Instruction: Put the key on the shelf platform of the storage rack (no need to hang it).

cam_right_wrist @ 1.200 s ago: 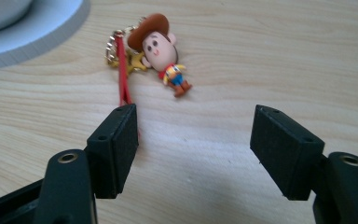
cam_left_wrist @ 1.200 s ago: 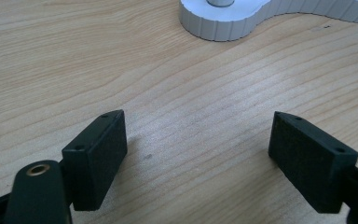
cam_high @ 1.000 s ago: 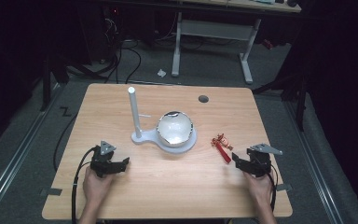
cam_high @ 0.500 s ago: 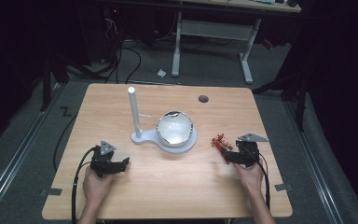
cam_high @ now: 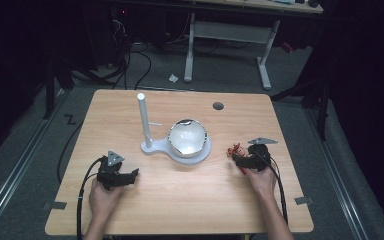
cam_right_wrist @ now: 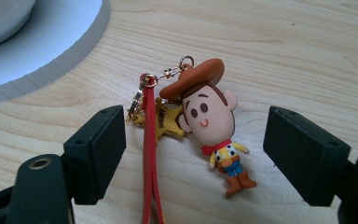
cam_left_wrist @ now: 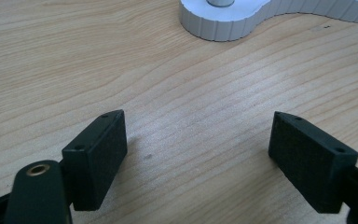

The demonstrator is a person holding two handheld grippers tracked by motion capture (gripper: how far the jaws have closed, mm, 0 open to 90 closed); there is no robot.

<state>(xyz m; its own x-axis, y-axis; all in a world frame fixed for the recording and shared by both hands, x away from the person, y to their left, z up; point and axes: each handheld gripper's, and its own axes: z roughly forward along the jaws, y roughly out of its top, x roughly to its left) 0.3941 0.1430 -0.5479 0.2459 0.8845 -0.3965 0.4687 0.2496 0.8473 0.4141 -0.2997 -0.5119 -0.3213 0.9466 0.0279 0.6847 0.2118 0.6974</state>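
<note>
**My right jaws stood around the cowboy keychain**

The table [cam_high: 180, 200] was wide and mostly bare, so both my hands had free room on the near side, and the front edge was close under my wrists. In the middle stood the white stand [cam_high: 177, 147] with its upright post [cam_high: 143, 120] and the glass ball [cam_high: 187, 137] on its round base; I kept both tools away from it, because a push could roll the ball.

My left gripper [cam_left_wrist: 198, 154] rested on the wood with its jaws spread and nothing between them, waiting near the stand's base.

My right gripper [cam_right_wrist: 193, 154] had just been opening its jaws. They stood wide on both sides of the keychain [cam_right_wrist: 207, 126], which lay flat on the wood beside the stand, without touching it. The red strap [cam_right_wrist: 149, 177] ran toward me between the jaws.
</note>
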